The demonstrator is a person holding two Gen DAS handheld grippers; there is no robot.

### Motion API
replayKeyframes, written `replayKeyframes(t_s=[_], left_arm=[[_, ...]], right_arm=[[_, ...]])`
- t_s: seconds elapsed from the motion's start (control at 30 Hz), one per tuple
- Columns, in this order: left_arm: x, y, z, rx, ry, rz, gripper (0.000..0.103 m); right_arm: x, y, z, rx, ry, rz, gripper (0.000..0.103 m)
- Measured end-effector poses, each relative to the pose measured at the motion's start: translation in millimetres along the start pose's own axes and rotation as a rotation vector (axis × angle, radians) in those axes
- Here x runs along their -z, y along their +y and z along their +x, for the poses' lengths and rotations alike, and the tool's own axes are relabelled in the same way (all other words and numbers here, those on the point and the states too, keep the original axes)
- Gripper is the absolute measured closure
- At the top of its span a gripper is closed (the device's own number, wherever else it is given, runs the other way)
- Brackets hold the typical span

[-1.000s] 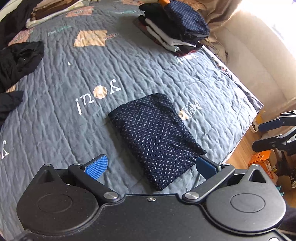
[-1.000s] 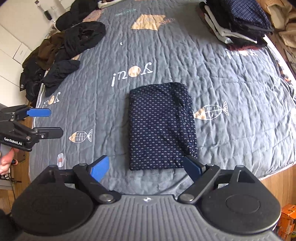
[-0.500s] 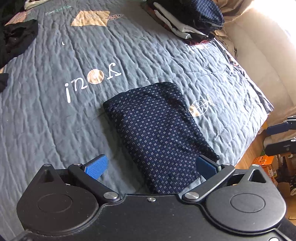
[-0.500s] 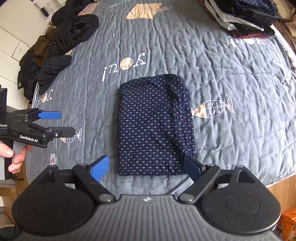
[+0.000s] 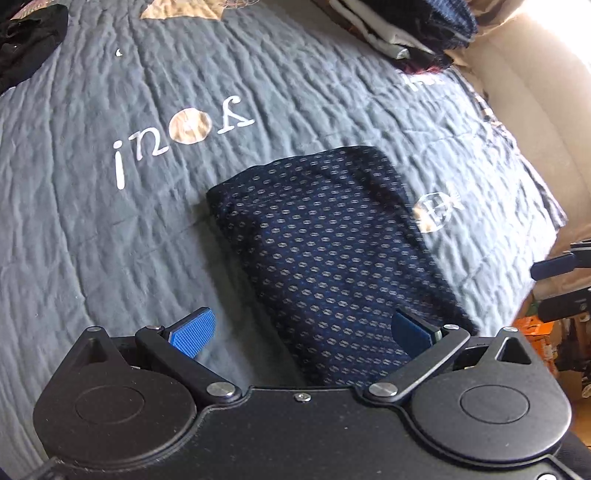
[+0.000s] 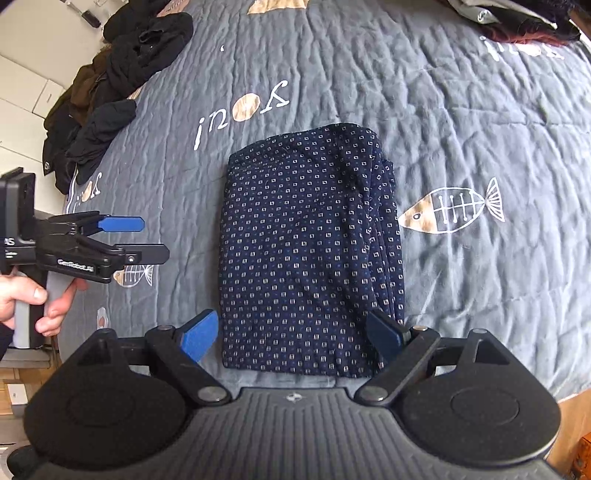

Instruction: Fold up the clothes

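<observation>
My right gripper (image 6: 291,338) hangs low over the near edge of the bed, its jaws spread wide apart and holding nothing. The folded navy patterned garment (image 6: 310,251) lies flat on the grey quilt (image 6: 461,122) directly ahead, its near hem falling between the two blue pads (image 6: 197,334), which bracket it without visibly pressing on it. My left gripper (image 5: 301,330) also has its jaws wide apart and empty; from its camera the same garment (image 5: 332,254) runs diagonally, its near corner lying between the pads, closer to the right one. In the right wrist view that left gripper (image 6: 140,240) floats off the garment's left side, apart from it, gripped by a hand (image 6: 33,299). Just right of the garment the quilt shows a fish-skeleton print (image 6: 452,210); beyond its far edge are white letters (image 6: 242,109). Farther off, a heap of dark clothes (image 6: 114,85) sits at the far left, and a stack of folded clothes (image 5: 413,26) at the far right.
</observation>
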State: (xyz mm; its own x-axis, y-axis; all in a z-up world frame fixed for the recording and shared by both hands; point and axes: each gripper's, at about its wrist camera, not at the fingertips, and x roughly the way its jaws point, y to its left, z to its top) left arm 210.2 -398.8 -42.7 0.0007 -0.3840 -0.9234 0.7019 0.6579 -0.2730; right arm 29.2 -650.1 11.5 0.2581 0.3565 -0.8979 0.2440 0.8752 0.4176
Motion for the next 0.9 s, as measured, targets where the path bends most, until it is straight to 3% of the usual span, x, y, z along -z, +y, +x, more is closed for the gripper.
replayKeyframes(t_s=[0.23, 0.43, 0.73, 0.9], left_arm=[[-14.3, 16.0, 23.4, -0.021, 0.013, -0.017, 0.0], [-26.8, 27.1, 36.9, 0.014, 0.011, -0.041, 0.001], [-35.3, 66.8, 61.1, 0.161, 0.012, -0.168, 0.0], [-30.5, 95.0, 77.2, 0.326, -0.015, -0.306, 0.002]], right_arm=[[-4.1, -17.2, 25.1, -0.013, 0.026, 0.019, 0.016], [-13.3, -22.9, 33.4, -0.012, 0.041, 0.015, 0.016], [-21.4, -22.9, 38.5, -0.017, 0.048, 0.018, 0.016], [-20.0, -23.8, 41.3, -0.01, 0.058, 0.026, 0.016]])
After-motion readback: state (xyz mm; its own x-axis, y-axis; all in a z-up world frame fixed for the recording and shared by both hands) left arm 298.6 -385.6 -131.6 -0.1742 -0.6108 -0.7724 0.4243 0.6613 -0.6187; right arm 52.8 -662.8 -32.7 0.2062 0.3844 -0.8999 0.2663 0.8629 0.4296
